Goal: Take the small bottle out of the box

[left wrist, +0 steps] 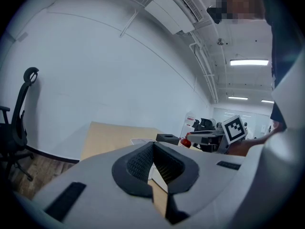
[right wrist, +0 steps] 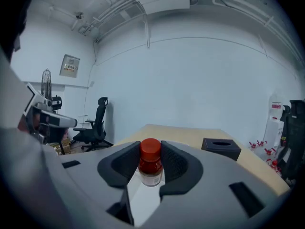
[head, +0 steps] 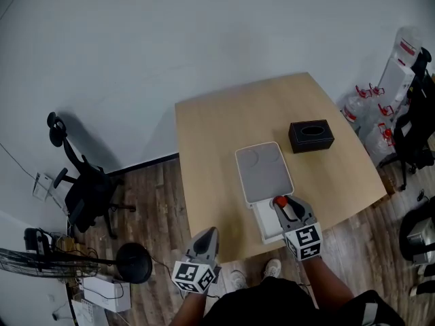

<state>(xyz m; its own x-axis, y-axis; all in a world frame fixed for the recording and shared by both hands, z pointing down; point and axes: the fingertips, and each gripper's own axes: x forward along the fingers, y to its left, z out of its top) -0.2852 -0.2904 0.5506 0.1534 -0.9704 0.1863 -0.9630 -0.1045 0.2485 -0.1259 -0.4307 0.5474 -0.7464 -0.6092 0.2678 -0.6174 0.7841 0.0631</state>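
A small bottle point(head: 279, 201) with a red cap stands upright between the pads of my right gripper point(head: 283, 206), which is shut on it just above the white box point(head: 262, 226) at the table's near edge. In the right gripper view the bottle point(right wrist: 151, 165) fills the gap between the jaws of that gripper point(right wrist: 151, 152), with the pale box point(right wrist: 143, 199) below it. The box's grey lid point(head: 264, 172) lies open on the table beyond. My left gripper point(head: 209, 235) hangs off the table's near edge, left of the box, its jaws point(left wrist: 153, 146) shut and empty.
A black tissue box point(head: 311, 136) sits on the wooden table point(head: 224, 121) to the right of the lid. An office chair point(head: 81, 189) and a fan point(head: 41, 263) stand on the floor at left. Water jugs point(head: 367, 114) and another chair stand at right.
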